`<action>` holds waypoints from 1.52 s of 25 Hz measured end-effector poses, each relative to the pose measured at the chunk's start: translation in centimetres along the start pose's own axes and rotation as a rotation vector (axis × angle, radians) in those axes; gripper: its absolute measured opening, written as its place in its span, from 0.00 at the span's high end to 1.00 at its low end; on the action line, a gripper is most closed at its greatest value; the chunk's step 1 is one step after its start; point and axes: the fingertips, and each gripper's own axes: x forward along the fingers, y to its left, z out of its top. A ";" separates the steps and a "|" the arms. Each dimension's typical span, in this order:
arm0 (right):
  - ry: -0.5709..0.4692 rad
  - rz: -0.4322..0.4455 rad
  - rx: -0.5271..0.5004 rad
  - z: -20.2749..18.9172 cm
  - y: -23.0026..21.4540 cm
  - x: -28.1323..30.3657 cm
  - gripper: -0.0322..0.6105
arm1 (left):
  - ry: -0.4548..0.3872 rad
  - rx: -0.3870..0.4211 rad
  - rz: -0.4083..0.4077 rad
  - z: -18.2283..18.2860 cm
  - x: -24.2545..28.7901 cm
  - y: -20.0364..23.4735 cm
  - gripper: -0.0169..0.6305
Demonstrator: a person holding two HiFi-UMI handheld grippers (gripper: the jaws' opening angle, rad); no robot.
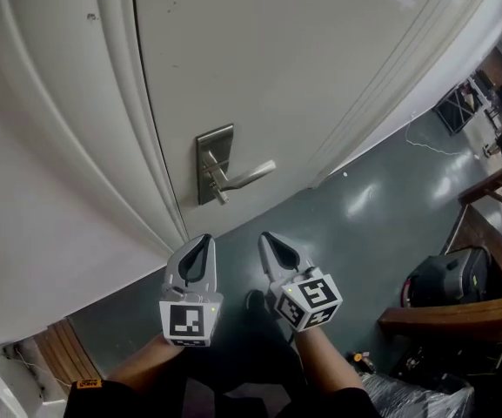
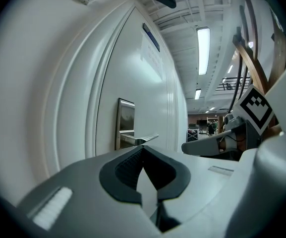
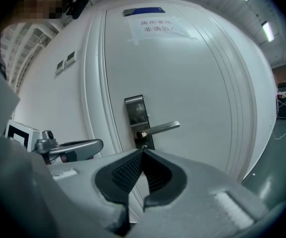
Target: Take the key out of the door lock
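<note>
— Tools first: what state are they in?
— The left tool (image 1: pixel 200 239) and right tool (image 1: pixel 266 236) are held side by side, low down and well short of the door (image 1: pixel 303 68). Each has its jaws pressed together with nothing between them.
— And the key (image 3: pixel 144 146)?
— It's beyond them, on the steel lock plate (image 1: pixel 214 162) near the door's edge, beside the frame. Something small sticks out of the plate just under the lever handle (image 1: pixel 252 176). I take that for the key, though it's too small to be sure.
— How will it handle?
— My guess is light, stiff metal, thin and smooth, so it could slip or twist. One tool should spread, then pinch the flat head across its faces, clear of the lever. If the key sits turned, it probably needs rotating back before a straight pull along its own axis. A skewed pull could bind or bend it.
</note>
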 end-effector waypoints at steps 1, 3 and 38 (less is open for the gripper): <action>0.010 0.024 0.004 -0.1 0.0 0.8 0.96 | 0.000 0.000 0.019 -0.1 0.2 0.4 0.95; 0.032 0.074 0.018 -0.3 0.0 2.1 0.96 | 0.004 0.000 0.057 -0.2 0.5 1.0 0.95; 0.401 0.733 0.802 -4.4 1.5 14.7 0.83 | 0.141 -0.046 0.564 -4.4 2.1 6.7 0.95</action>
